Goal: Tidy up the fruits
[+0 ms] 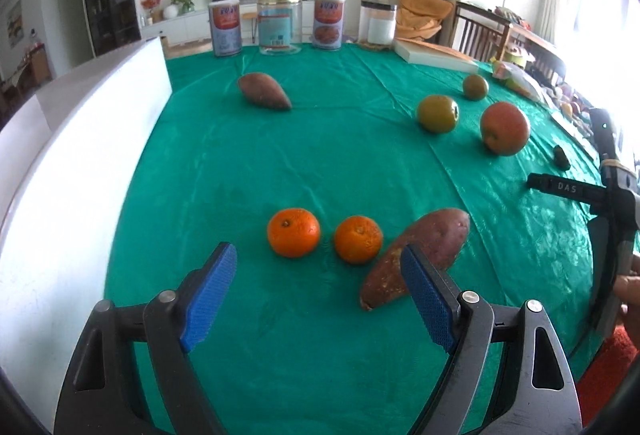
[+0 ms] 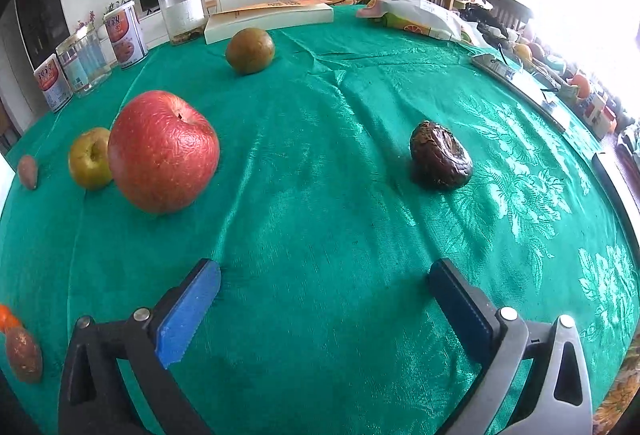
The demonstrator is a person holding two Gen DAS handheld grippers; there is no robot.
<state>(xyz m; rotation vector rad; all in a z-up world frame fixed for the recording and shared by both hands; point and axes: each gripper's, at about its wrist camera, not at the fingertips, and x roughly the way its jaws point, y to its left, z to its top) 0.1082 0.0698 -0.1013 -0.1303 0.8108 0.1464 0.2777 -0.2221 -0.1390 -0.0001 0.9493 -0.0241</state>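
Both grippers are released and empty. The left gripper (image 1: pixel 318 261) should descend straight over the nearer orange (image 1: pixel 358 239), avoiding the sweet potato (image 1: pixel 416 255) beside it.

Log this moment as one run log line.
left gripper: open, empty, near two oranges | right gripper: open, empty | apple, sweet potato lie on green cloth

Green tablecloth (image 2: pixel 320 175) – leaf pattern; red apple (image 2: pixel 163 151); orange mandarins (image 1: pixel 293 237).
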